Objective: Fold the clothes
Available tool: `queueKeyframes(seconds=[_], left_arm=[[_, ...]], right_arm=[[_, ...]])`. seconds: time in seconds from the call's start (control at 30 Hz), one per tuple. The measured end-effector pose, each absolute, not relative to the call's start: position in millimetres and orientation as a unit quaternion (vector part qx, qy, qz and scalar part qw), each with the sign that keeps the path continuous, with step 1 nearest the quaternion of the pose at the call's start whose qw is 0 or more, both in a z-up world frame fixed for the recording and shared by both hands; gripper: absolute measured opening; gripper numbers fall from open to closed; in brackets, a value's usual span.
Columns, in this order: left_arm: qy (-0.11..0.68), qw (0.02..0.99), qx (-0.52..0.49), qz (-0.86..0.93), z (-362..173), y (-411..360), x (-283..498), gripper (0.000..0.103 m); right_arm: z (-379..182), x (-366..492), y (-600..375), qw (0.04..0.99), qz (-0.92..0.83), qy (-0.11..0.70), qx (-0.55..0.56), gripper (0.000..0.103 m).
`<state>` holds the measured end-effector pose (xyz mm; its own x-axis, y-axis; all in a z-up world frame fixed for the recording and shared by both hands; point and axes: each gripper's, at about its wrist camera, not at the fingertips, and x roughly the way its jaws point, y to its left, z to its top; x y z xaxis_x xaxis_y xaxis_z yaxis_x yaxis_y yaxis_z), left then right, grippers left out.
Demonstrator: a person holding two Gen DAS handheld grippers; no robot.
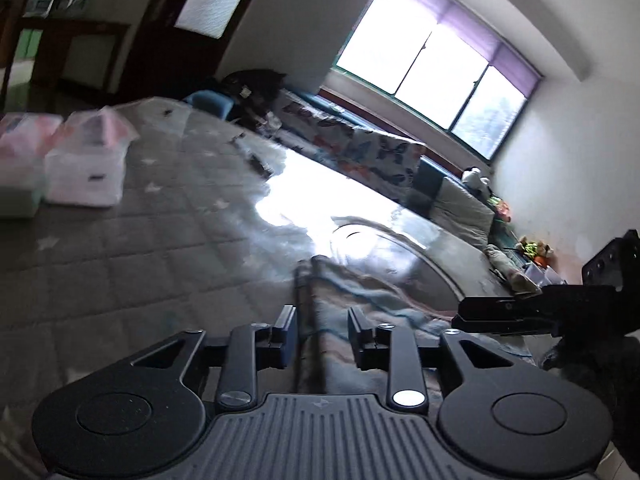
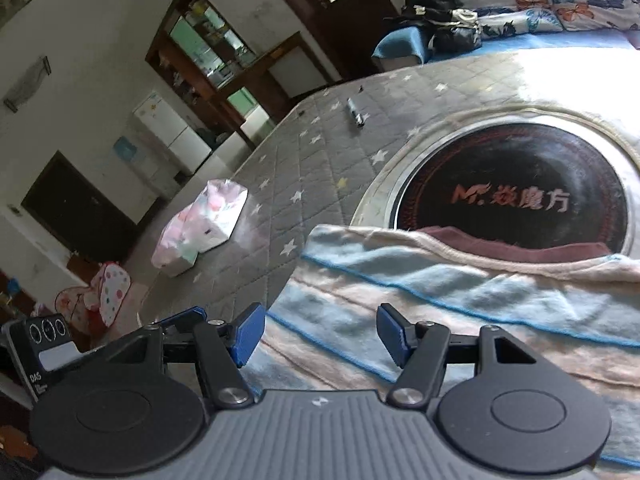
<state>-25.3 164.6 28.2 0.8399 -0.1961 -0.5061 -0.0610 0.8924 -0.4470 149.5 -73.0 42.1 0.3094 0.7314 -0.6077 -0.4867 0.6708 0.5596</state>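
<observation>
Two grippers hover over the striped garment point(image 2: 460, 300), which lies on the quilted table cover point(image 2: 320, 160) near its front edge, partly over the round hotplate point(image 2: 512, 188); my left gripper point(image 1: 322, 326) stands narrowly parted, cloth between but unpressed; my right gripper point(image 2: 320, 330) gapes wide, empty.

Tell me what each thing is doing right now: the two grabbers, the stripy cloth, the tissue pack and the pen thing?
Left gripper: open, striped cloth's edge between its jaws, not pinched.
Right gripper: open, over the cloth, holding nothing.
Striped cloth: lying on the table, rumpled, partly covering the round black cooktop.
Tissue pack: lying on the quilted cover.
Pen-like thing: lying flat.
</observation>
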Motion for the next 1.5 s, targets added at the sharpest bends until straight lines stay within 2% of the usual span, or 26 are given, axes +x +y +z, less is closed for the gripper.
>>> queueKeyframes(seconds=[0.03,0.2,0.33,0.6,0.7,0.73,0.83,1.0,1.2,1.5], left_arm=[[0.291,0.929,-0.226,-0.034,24.9,161.9,-26.7,0.045],[0.341,0.912,-0.227,-0.041,12.7,142.1,-30.0,0.048],[0.357,0.902,-0.240,-0.036,8.4,135.0,-38.4,0.055],[0.370,0.894,-0.251,-0.031,6.6,131.2,-31.2,0.053],[0.370,0.892,-0.259,-0.026,6.2,131.7,-30.2,0.037],[0.370,0.891,-0.261,-0.023,5.9,132.0,-29.7,0.029],[0.363,0.892,-0.268,-0.021,8.9,133.6,-31.1,0.018],[0.322,0.911,-0.251,-0.046,34.7,123.5,-34.0,0.014],[0.278,0.937,-0.182,-0.113,66.7,85.9,-26.9,0.014],[0.276,0.935,-0.116,-0.188,70.6,35.2,-16.2,0.013]], right_arm=[[40.5,148.3,-70.8,0.797,0.381,0.449,0.131,0.064],[34.5,142.4,-58.7,0.804,0.376,0.452,0.086,0.064],[29.1,139.6,-49.1,0.805,0.380,0.451,0.064,0.064],[20.0,137.4,-47.6,0.800,0.382,0.459,0.061,0.064],[20.9,137.8,-51.3,0.799,0.381,0.459,0.066,0.064],[21.0,138.3,-52.3,0.799,0.381,0.460,0.069,0.064],[22.6,138.9,-54.2,0.799,0.381,0.460,0.074,0.064],[33.6,143.0,-61.3,0.798,0.383,0.456,0.093,0.064],[62.4,153.7,-60.7,0.803,0.391,0.441,0.092,0.064],[76.4,168.0,-30.9,0.791,0.409,0.452,0.052,0.067]])
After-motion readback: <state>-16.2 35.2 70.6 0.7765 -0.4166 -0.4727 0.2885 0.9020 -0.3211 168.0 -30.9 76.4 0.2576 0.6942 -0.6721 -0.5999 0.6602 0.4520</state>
